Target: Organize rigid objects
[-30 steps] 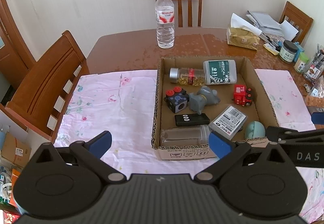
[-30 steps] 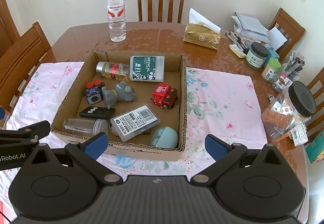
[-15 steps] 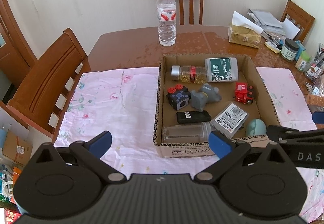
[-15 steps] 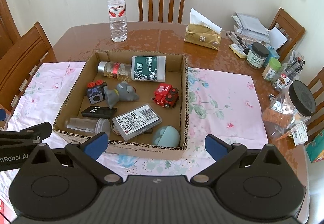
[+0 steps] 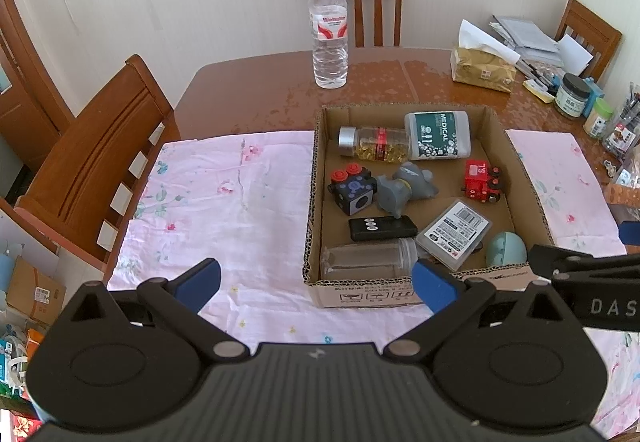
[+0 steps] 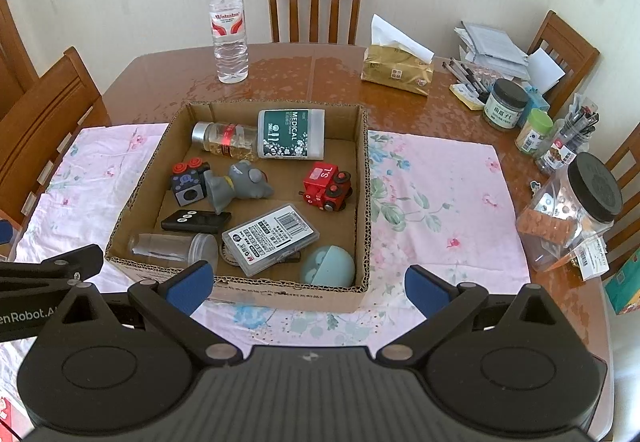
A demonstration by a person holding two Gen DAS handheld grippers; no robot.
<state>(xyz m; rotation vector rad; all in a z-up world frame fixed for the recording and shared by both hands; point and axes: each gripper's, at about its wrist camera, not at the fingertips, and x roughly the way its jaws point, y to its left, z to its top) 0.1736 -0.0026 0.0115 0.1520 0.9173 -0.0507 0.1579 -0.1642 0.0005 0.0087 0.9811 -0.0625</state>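
Hovering above the near edge of the table (image 6: 304, 70), both tools hang with nothing in them. The left tool (image 5: 316, 282) has its blue pads spread wide apart over the pink floral cloth (image 5: 224, 202), just left of the cardboard box (image 5: 316, 178). The right tool (image 6: 308, 282) is equally wide open, its pads framing the box's near wall.

Inside the box, everything lies loose. Along the far wall a capsule bottle (image 6: 226, 138) with a silver cap lies on its side, touching the green medical bottle (image 6: 292, 134). In the middle sit a dark cube toy (image 6: 188, 186) with red knobs, a grey elephant figure (image 6: 238, 184) right beside it, and a red toy train (image 6: 328, 186) near the right wall. Nearer the front are a black remote (image 6: 194, 221), a clear plastic jar (image 6: 172, 248) on its side, a clear labelled case (image 6: 272, 238), and a pale blue ball (image 6: 328, 266) in the near right corner.

Behind the box stands a water bottle (image 6: 229, 28), upright, with a tissue pack (image 6: 396, 72) farther right.
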